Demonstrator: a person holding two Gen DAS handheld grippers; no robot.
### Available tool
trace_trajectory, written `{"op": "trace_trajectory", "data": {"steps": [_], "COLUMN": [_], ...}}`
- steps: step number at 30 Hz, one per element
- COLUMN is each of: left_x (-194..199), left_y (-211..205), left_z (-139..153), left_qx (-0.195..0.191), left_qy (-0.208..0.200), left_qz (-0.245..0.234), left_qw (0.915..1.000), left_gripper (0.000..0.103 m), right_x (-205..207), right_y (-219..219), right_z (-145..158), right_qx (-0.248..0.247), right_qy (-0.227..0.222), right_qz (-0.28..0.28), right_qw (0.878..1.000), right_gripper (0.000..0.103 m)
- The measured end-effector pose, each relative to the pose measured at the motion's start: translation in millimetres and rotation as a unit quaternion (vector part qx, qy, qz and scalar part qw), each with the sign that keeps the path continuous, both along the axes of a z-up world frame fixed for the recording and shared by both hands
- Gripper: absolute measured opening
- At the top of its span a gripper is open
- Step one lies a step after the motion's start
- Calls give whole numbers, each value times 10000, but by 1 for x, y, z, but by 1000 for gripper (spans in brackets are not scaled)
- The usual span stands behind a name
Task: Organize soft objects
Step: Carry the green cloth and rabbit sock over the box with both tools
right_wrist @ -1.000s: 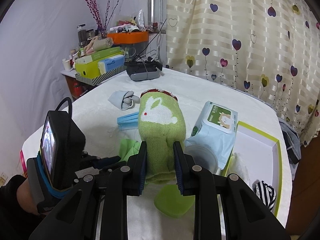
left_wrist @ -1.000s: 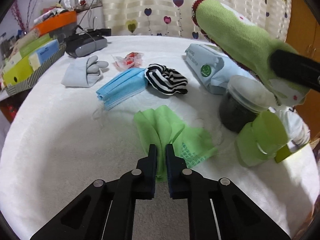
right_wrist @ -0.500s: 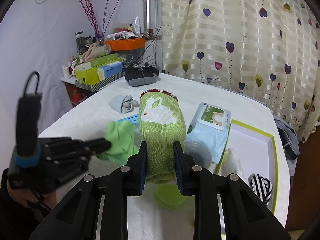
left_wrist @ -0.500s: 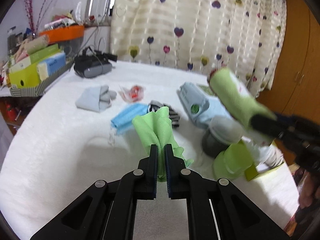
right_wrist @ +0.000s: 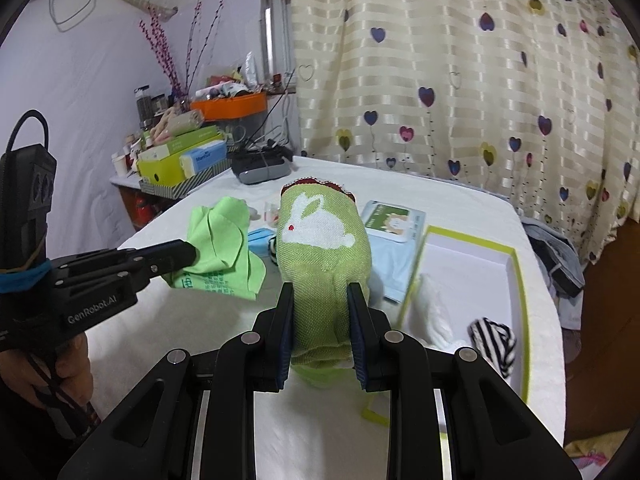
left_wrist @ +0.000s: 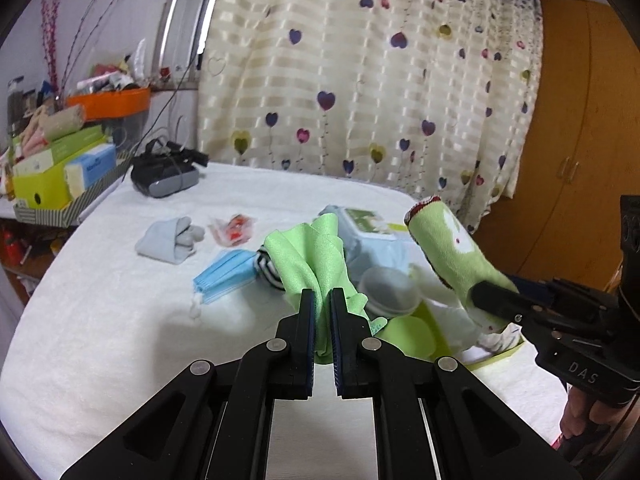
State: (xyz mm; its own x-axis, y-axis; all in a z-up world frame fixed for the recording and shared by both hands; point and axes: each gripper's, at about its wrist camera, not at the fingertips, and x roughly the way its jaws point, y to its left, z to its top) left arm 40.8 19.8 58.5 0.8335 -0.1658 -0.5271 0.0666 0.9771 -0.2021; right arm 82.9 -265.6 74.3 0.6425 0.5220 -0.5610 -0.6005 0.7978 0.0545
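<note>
Lifted off the white table (left_wrist: 100, 340) since a second ago: green cloth (left_wrist: 316, 256), pinched in the closed left gripper (left_wrist: 323, 308). Clamped in the right gripper (right_wrist: 320, 304): rabbit sock (right_wrist: 324, 248), beside the green-rimmed box (right_wrist: 516, 264).

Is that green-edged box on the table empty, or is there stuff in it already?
Not empty. The box already holds a striped black-and-white item and something white, with bare floor behind them.
</note>
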Motion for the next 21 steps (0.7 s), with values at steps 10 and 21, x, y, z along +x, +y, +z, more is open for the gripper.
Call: {"op": "trace_trajectory", "data": {"steps": [10,21], "left_x": [-1,6], "left_y": [-31,-64], "left_z": [12,20], "left_qx": [17,93], "left_qy": [-105,-144], "left_qz": [-340,-648], "left_qw": [9994,9978], "left_gripper": [7,7], "right_x": [-3,5], "right_y": [-34,-62], "right_z": [0,-4], "right_qx": [162,289], "right_qy": [-8,26], "right_qz": [-344,-558], "right_qw": [9993,9980], "right_gripper": [26,26]}}
